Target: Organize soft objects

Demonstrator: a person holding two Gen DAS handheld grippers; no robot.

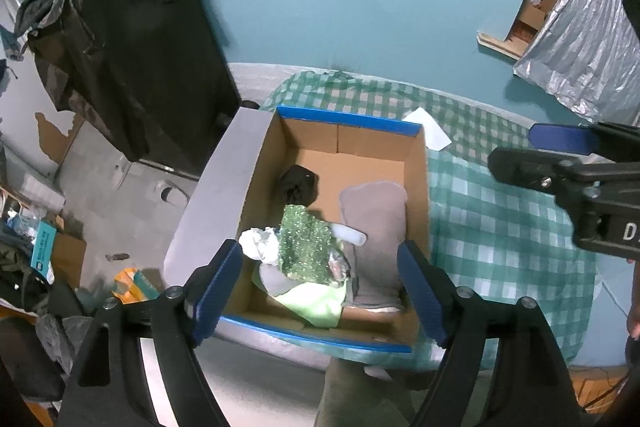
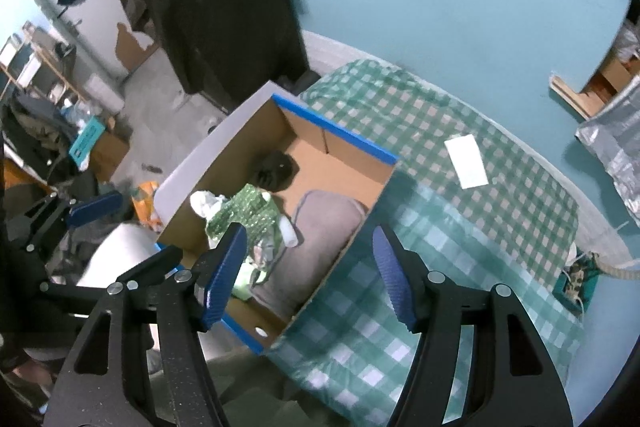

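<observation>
A cardboard box with blue-taped rims sits on a bed with a green checked cloth. Inside lie a sparkly green cloth, a white crumpled piece, a black bundle, a grey cloth and a light green cloth. My left gripper is open and empty above the box's near end. My right gripper is open and empty over the box's right wall; it also shows in the left wrist view. The box shows in the right wrist view.
A white paper lies on the checked cloth beyond the box. A dark cabinet draped with black clothing stands left of the bed. Clutter and boxes cover the floor at the left. A silver sheet hangs at the right.
</observation>
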